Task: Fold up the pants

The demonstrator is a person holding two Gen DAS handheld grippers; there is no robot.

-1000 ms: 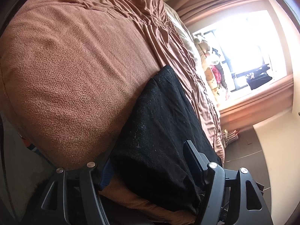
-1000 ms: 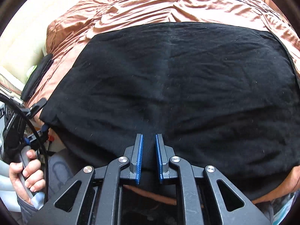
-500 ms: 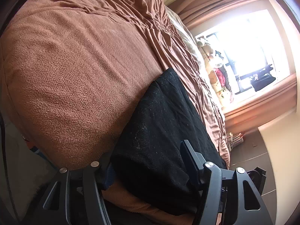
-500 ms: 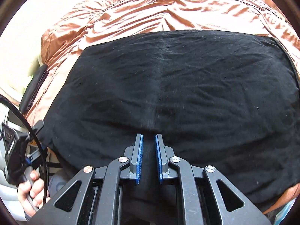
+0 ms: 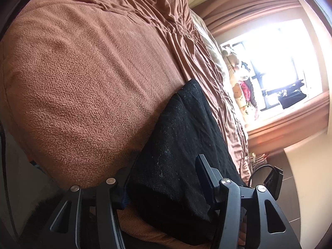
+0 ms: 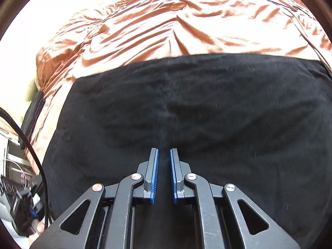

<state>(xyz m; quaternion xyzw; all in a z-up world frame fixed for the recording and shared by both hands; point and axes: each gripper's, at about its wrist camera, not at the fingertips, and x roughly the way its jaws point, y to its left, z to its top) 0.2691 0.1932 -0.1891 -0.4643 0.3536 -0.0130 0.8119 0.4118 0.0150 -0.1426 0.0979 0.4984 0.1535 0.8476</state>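
Note:
The black pants (image 6: 186, 108) lie folded into a wide flat rectangle on a brown bed cover (image 6: 166, 20). My right gripper (image 6: 164, 150) hovers over their near middle, closing and all but shut, with only a narrow slit between the blue pads (image 6: 154, 170) and nothing in it. In the left wrist view the pants (image 5: 186, 137) show end-on as a thick stack. My left gripper (image 5: 164, 178) straddles that end and its jaws are closing on it: one finger is tucked between cloth and bed, the other finger (image 5: 204, 166) presses the top layer.
Fleecy brown blanket (image 5: 83, 83) covers the bed beside the stack. Beyond the bed are a bright window (image 5: 280, 62), curtains and soft toys (image 5: 238, 91). A hand holding the other gripper's handle (image 6: 25, 213) with a cable shows at the bed's left edge. Dark tiled floor (image 5: 290, 186) lies at the right.
The right gripper has travelled forward over the pants, so their far edge sits lower in its view. The left jaws have narrowed around the end of the stack.

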